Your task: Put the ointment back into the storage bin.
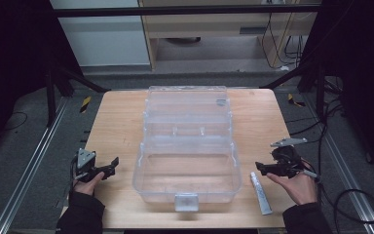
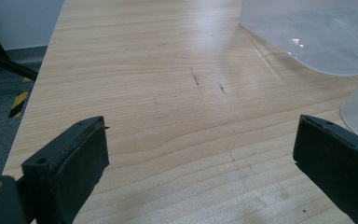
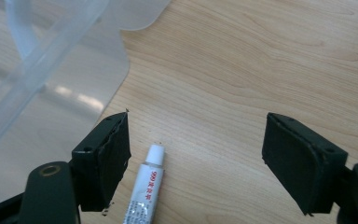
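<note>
High view: I'm seeing clear plastic box sitting mid wooden table, lid lying open behind it; left gripper hovering left of box, left hand gripping it; right gripper sitting right of box, right hand holding it; small white tube lying on table just beside box, under right gripper.

Left gripper view: jaws standing wide, holding nothing; bare table between; box edge showing upper right.

Right gripper view: jaws gaping wide, gripping nothing; tube lying between them, close to left jaw, cap pointing away; box wall rising at left.
</note>
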### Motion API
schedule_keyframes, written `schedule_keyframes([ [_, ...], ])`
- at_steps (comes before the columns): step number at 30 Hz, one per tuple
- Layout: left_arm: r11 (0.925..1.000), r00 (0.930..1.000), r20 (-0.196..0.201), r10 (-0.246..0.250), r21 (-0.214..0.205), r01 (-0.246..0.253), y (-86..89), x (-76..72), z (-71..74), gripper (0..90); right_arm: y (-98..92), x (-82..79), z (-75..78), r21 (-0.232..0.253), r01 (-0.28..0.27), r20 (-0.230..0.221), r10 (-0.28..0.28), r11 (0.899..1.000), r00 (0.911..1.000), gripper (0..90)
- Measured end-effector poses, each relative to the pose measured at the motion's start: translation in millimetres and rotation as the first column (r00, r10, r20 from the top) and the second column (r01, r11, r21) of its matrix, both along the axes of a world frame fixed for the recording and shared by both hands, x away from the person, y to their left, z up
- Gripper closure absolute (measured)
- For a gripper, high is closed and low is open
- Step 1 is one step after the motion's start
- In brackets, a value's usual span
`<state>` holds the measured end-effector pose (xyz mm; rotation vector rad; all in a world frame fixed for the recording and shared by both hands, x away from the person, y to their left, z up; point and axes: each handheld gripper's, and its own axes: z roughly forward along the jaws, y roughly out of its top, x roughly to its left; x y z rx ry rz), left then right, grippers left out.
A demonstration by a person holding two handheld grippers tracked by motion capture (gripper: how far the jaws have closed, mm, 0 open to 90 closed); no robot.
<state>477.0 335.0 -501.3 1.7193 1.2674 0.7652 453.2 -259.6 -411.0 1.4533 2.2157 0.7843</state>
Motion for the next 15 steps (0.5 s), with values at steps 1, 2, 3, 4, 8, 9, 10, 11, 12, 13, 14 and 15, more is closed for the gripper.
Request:
schedule_keyframes([
  [1,1.0,1.0,0.0,0.0,0.0,0.0,0.0,0.0,0.0,2.7,0.9,-0.3,1.3,0.005,0.0,-0.005,0.0,1.0,1.0,24.0],
  [2,1.0,1.0,0.0,0.0,0.0,0.0,0.0,0.0,0.0,2.7,1.5,-0.4,2.6,-0.001,-0.003,-0.007,0.003,1.0,1.0,24.6],
  [3,1.0,1.0,0.0,0.0,-0.001,0.0,0.0,0.0,0.0,2.7,1.9,-0.6,3.7,-0.002,-0.001,-0.011,0.001,1.0,0.9999,24.7],
  [4,1.0,1.0,0.0,0.0,-0.001,0.0,0.0,0.0,0.0,2.7,1.9,-0.6,3.7,-0.002,-0.001,-0.011,0.001,1.0,0.9999,24.7],
  [8,1.0,1.0,0.0,-0.001,-0.004,0.001,0.1,0.0,-0.1,2.7,3.8,-0.3,5.6,-0.003,-0.003,-0.043,0.003,1.0,0.9991,25.8],
  [9,1.0,1.0,0.0,-0.001,-0.004,0.001,0.1,0.0,-0.1,2.7,3.8,-0.3,5.6,-0.003,-0.003,-0.043,0.003,1.0,0.9991,25.8],
  [10,1.0,1.0,0.0,-0.001,-0.003,0.001,0.0,0.0,-0.1,2.7,5.6,-0.4,5.7,-0.007,-0.008,-0.057,0.008,1.0,0.9983,26.3],
  [11,1.0,1.0,0.0,-0.001,-0.003,0.001,0.0,0.0,-0.1,2.7,5.6,-0.4,5.7,-0.007,-0.008,-0.057,0.008,1.0,0.9983,26.3],
  [12,1.0,1.0,-0.001,-0.002,-0.001,0.002,-0.1,0.0,0.0,2.7,6.3,-0.2,5.4,-0.007,-0.01,-0.062,0.01,1.0,0.998,26.3],
  [13,1.0,1.0,-0.001,-0.002,-0.001,0.002,0.0,0.0,0.0,2.7,7.6,-0.1,4.8,-0.006,-0.005,-0.075,0.005,1.0,0.9972,26.9],
  [14,1.0,1.0,0.0,-0.001,-0.003,0.001,0.0,0.0,-0.1,2.7,8.1,0.2,4.2,-0.013,-0.006,-0.081,0.005,1.0,0.9967,27.1],
  [15,1.0,1.0,0.0,-0.001,-0.003,0.001,0.0,0.0,-0.1,2.7,8.9,0.1,3.9,-0.014,-0.007,-0.09,0.006,1.0,0.996,27.5],
])
